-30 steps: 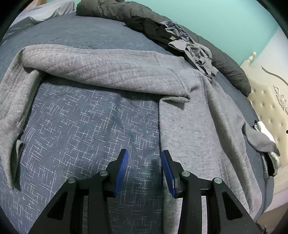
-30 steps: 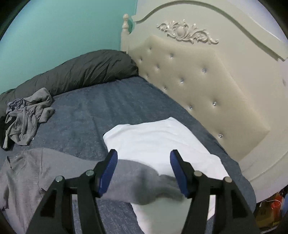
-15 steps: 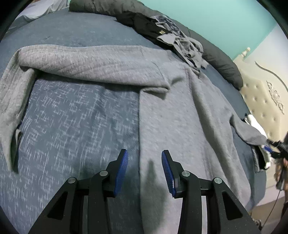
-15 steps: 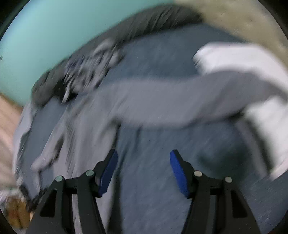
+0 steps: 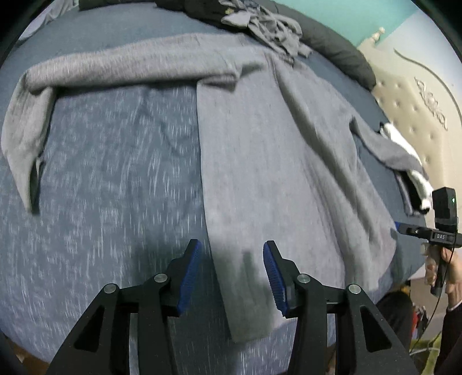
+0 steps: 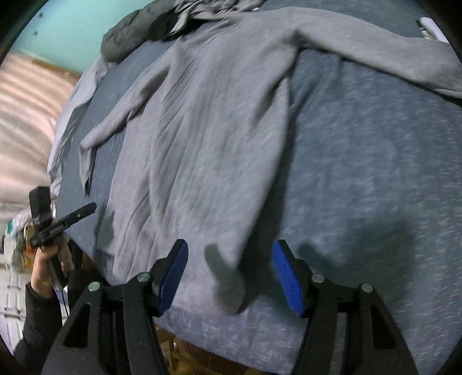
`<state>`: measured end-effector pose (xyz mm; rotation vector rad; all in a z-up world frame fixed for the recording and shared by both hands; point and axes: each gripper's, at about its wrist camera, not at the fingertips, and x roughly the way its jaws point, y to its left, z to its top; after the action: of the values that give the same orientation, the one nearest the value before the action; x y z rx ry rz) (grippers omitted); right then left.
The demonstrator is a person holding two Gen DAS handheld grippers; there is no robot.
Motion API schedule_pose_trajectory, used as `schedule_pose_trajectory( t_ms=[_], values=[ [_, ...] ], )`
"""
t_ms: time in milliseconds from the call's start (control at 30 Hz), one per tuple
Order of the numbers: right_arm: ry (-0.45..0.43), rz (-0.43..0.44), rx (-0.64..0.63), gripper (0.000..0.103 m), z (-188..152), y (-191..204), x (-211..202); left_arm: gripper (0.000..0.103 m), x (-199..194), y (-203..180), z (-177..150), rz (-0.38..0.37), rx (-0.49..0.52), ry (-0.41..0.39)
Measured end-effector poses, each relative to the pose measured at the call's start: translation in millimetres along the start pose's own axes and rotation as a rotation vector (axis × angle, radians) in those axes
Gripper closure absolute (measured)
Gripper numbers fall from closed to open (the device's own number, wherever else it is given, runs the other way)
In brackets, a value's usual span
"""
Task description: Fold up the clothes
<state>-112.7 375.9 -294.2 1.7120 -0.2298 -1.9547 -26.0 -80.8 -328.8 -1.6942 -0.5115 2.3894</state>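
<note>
One garment: grey top (image 5: 260, 161) is spread flat on bed (image 5: 115, 173), sleeves out, unfolded.
Left tongs (image 5: 229, 271): apart, empty, over hem.
Right tongs (image 6: 229, 277): apart, empty, at hem corner.
Pile (image 5: 271, 26): unfolded clothes are seen behind.

A soft, matt grey knit long-sleeved garment (image 5: 260, 161) lies on a bed's blue-grey heathered woven cover (image 5: 115, 173), over which hover matt black plastic jaws with ribbed blue pads (image 5: 187, 271), before a cream tufted, button-studded headboard (image 5: 410, 109).
</note>
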Motion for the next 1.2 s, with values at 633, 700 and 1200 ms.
schedule_pose_trajectory(
  t_ms=[633, 700, 1200],
  values=[
    [-0.064, 0.016, -0.056, 0.098, -11, 17, -9, 0.100, -27, 0, -33, -0.077, 0.067, -0.017],
    [-0.087, 0.017, -0.061, 0.099, -7, 18, -25, 0.100, -45, 1, -31, -0.081, 0.075, -0.051],
    [-0.091, -0.089, -0.050, 0.100, -11, 2, -72, 0.100, -80, 13, -33, -0.091, 0.049, -0.083]
  ],
)
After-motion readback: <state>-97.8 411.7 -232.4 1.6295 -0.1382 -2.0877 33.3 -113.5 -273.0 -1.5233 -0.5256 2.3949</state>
